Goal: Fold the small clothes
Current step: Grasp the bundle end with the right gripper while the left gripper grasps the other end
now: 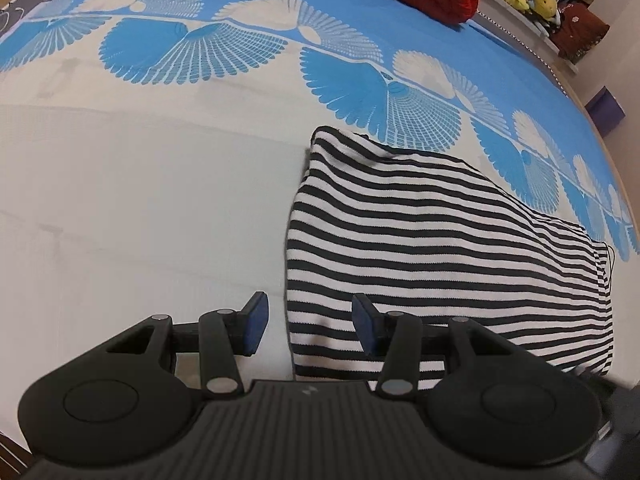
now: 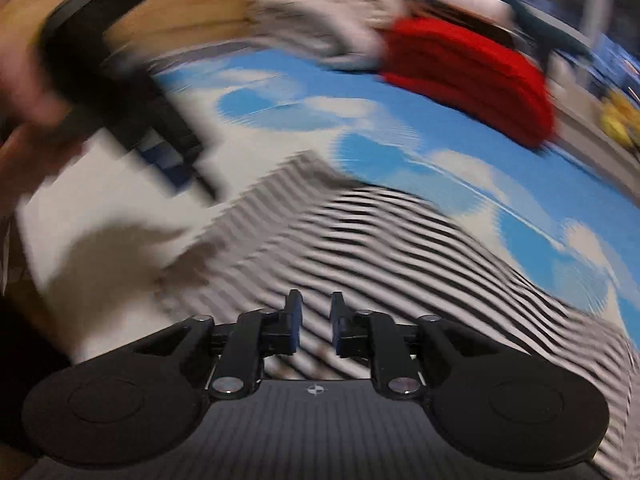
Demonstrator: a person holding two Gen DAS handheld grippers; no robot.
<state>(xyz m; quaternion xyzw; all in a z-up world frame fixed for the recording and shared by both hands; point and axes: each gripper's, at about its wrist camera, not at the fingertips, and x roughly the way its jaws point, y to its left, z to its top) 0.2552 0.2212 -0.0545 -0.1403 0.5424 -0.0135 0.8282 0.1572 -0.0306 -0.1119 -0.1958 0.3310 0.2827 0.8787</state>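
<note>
Striped black-and-white knit garment [image 1: 440,248], already folded into a rough rectangle, lies on the white part of a blue-and-white fan-patterned bedspread [image 1: 160,184], filling the right half of my left wrist view. Its long axis runs from the upper middle of that frame down to the lower right. My left gripper [image 1: 308,326] hovers at the garment's lower left corner with jaws about half open and nothing between them: one blue pad sits over bare sheet, the other over the stripes.

My right wrist view is heavily blurred. My right gripper [image 2: 316,322] sits directly over the striped cloth, jaws narrowly apart, and I see no fabric pinched between them. I judge the right one nearer the garment's middle. A red knit item [image 2: 476,80] lies well apart, at the upper right.
</note>
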